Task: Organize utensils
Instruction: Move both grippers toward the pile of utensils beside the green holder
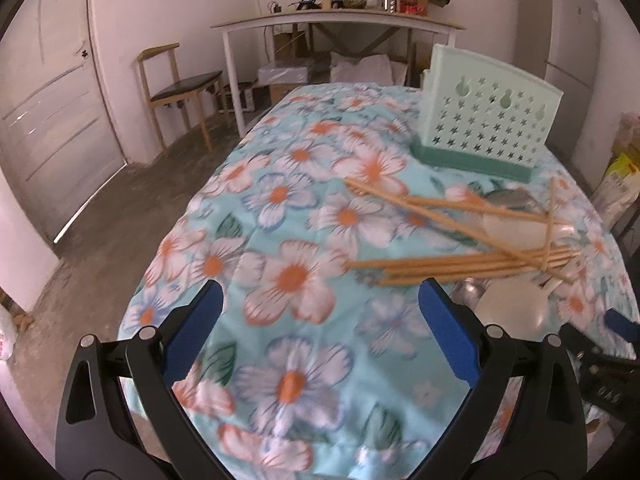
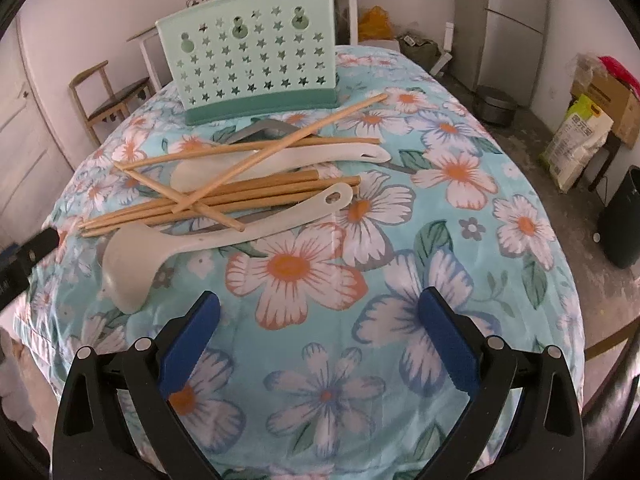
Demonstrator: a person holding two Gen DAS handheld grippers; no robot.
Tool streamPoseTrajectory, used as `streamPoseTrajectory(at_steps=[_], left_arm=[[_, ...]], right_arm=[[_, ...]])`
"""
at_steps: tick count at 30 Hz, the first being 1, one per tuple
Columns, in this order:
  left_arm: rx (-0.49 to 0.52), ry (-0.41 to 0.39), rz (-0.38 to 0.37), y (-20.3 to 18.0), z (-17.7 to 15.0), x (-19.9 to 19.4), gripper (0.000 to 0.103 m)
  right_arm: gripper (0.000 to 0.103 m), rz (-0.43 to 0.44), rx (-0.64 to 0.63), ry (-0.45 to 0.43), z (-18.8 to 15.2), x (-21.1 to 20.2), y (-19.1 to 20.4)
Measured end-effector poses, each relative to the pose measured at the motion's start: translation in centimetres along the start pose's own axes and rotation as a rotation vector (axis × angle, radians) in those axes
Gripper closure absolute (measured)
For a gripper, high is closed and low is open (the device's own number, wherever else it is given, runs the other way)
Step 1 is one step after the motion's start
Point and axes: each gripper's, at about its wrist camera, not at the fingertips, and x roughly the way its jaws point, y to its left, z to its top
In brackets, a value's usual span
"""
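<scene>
Waiting wide and empty, the right gripper (image 2: 320,332) and left gripper (image 1: 320,320) face jumbled chopsticks (image 2: 224,200) near the holder (image 2: 256,52).

Both cameras sit low over the flowered tabletop (image 2: 400,208) near its front edge. The left view angles toward the door (image 1: 52,120); the right faces the far edge. Both share the green holder (image 2: 256,60) and the chopsticks (image 2: 240,196).

Home room, floral-clothed table (image 2: 460,240), fridge (image 2: 516,20), wooden chair (image 1: 176,88), cluttered side table (image 1: 340,20), door (image 1: 48,112)
</scene>
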Motion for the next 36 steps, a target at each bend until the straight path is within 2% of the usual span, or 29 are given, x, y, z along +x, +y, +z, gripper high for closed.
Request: streamPoseTrajectory(at_steps=[11,25,36], left_arm=[[0.021,0.006,-0.038,-0.8,0.7,1.0,0.008],[0.096,-0.021,-0.094,-2.1,0.2,-1.1,0.008],[0.184,-0.026,-0.225,-4.6,-0.8,-2.6,0.009]], right_arm=[[0.006,0.021,0.009,-0.013,-0.2,0.3,-0.2],[0.006,0.085,0.007,-0.028,-0.5,-0.1,-1.0],[0.006,0.143,0.015,-0.043,-0.6,-0.4,-1.7]])
